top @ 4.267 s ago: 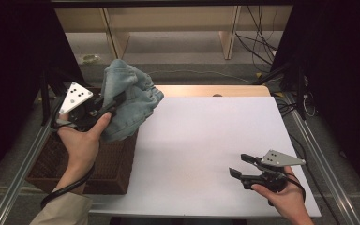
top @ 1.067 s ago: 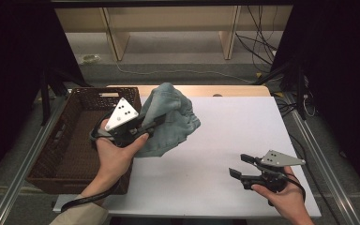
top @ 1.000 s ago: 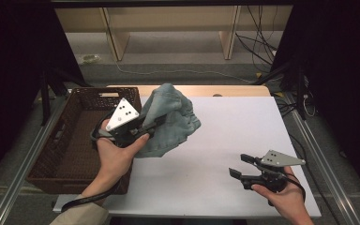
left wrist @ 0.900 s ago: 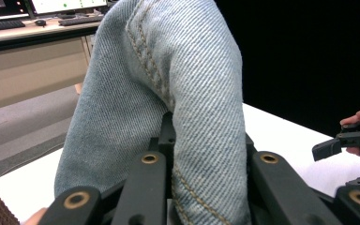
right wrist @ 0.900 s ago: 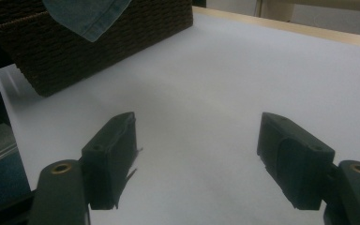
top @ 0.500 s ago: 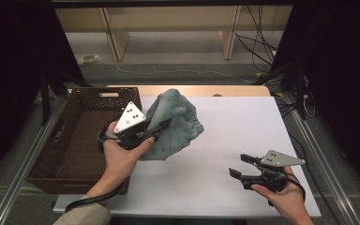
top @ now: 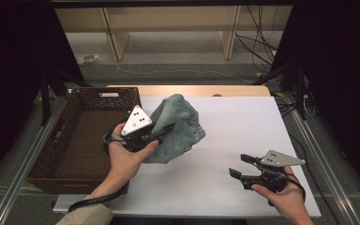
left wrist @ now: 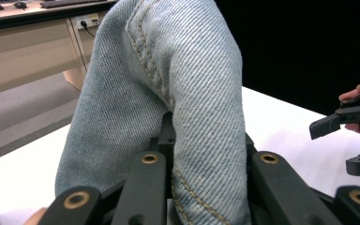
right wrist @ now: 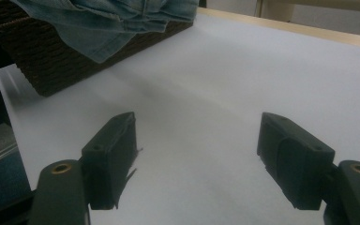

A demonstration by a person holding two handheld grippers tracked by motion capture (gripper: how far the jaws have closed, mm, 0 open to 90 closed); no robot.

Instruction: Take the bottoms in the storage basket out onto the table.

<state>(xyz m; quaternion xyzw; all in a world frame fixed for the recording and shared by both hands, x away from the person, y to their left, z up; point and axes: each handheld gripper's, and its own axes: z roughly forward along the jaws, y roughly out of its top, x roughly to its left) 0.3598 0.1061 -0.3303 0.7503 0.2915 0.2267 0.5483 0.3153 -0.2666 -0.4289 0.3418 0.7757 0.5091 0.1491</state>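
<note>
L gripper (top: 161,133) raised over table edge w/ jaws pinching bunched denim (top: 178,126), R gripper (top: 242,165) low near table, jaws spread, nothing between

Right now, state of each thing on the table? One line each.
Jeans: bunched up, clamped and lifted off the table, hanging beside the basket.
Left tool: shut on the jeans.
Right tool: open, holding nothing, low over the table.
Basket: upright at the table's left edge, nothing seen inside.
Table: white top, bare under the right tool.
</note>
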